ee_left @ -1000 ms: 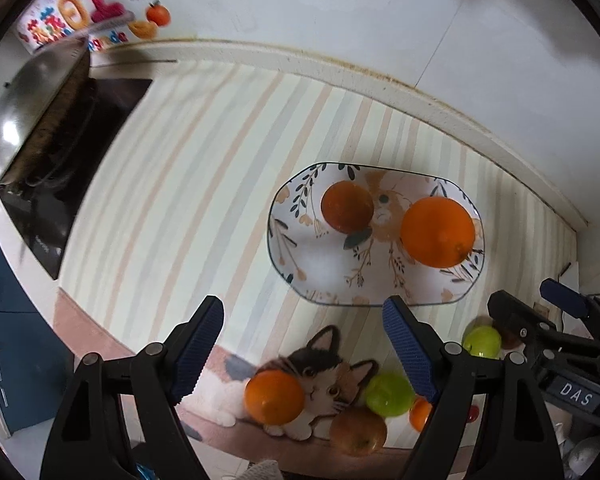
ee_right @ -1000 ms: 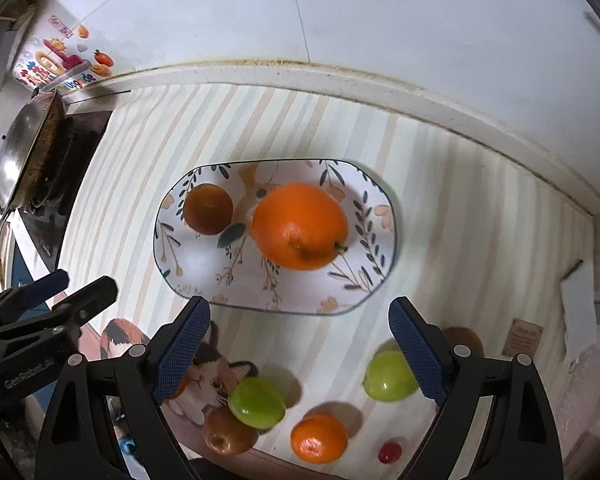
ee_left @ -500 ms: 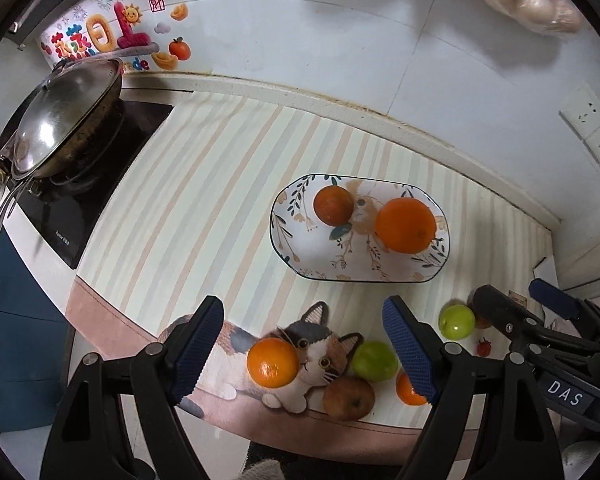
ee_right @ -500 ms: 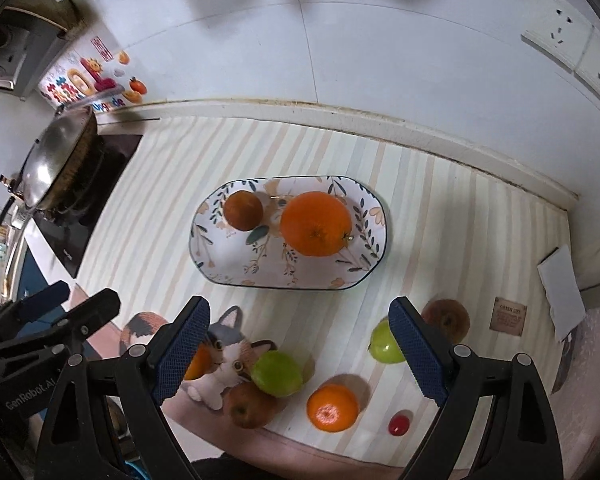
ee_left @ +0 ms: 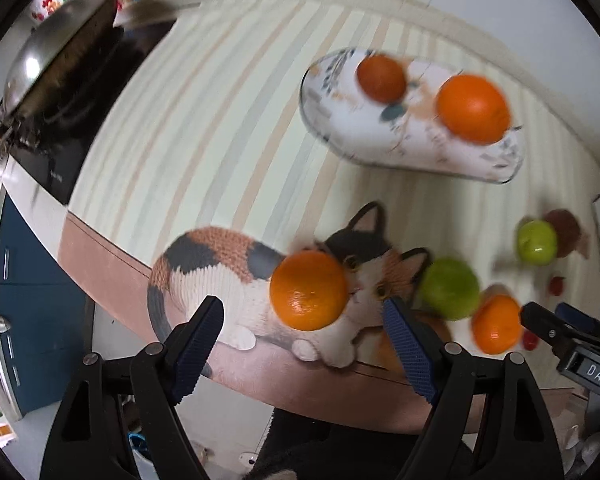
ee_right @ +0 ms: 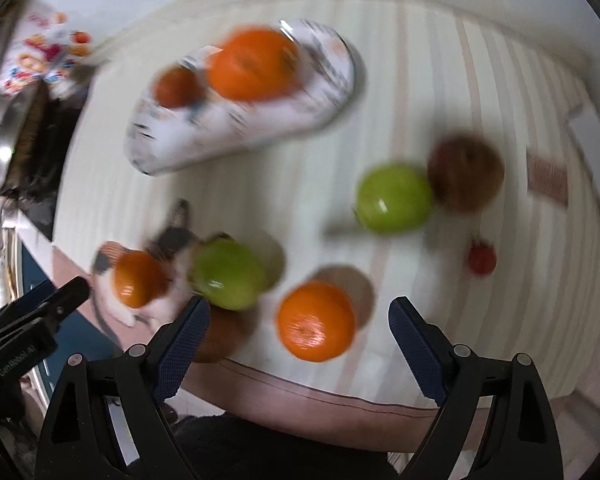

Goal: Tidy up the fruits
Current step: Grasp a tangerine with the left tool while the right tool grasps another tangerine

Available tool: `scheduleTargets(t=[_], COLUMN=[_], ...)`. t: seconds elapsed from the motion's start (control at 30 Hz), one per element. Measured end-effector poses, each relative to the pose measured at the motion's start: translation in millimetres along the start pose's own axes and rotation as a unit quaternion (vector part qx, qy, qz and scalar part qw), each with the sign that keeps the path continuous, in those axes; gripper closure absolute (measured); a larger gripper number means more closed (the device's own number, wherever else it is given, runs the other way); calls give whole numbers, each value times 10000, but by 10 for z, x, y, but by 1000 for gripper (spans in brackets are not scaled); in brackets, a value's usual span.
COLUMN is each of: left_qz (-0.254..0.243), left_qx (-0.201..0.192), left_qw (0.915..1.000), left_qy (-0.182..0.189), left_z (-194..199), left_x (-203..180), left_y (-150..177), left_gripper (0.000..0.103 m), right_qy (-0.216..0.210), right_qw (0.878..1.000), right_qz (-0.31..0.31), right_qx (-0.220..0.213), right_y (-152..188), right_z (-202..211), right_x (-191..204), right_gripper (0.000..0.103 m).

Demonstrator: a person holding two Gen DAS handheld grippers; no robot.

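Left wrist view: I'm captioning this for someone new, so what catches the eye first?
The bright orange sitting on the calico cat print of the mat, just ahead of the open left gripper. Behind it, the floral plate holds a large orange and a darker fruit.

— What colours lie near the plate (ee_left: 340,128)?
— It is white with leaf sprigs. The mat (ee_left: 188,128) has cream, peach and grey stripes and a calico cat (ee_left: 228,272).
— Fruit beside the cat?
— An orange (ee_left: 309,290), a green apple (ee_left: 450,289).
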State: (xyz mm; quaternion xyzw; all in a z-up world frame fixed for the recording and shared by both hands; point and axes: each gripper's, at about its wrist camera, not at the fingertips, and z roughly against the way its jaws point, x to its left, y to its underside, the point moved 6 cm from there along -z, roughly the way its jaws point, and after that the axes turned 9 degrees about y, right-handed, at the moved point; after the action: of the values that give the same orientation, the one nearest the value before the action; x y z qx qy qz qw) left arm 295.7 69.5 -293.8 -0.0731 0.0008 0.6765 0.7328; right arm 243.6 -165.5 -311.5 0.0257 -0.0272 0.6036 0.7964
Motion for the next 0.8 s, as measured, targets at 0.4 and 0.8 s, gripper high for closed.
scheduleTargets(t=[0.4,0.8], left_qz=[360,154], left_qx=[714,619], left_qw=[9962,9978], left_qy=[339,161], left_z=[-677,-885], left_x=[149,48], left_y=[38,67], left_gripper=[22,40], right_qy=[-42,225], right_qw=[9984,9982], right_qz=[-3,189], right_qx=[558,517], right_y=[149,172], right_z=[-525,-688], right_x=[37,166], right_gripper=[12,37])
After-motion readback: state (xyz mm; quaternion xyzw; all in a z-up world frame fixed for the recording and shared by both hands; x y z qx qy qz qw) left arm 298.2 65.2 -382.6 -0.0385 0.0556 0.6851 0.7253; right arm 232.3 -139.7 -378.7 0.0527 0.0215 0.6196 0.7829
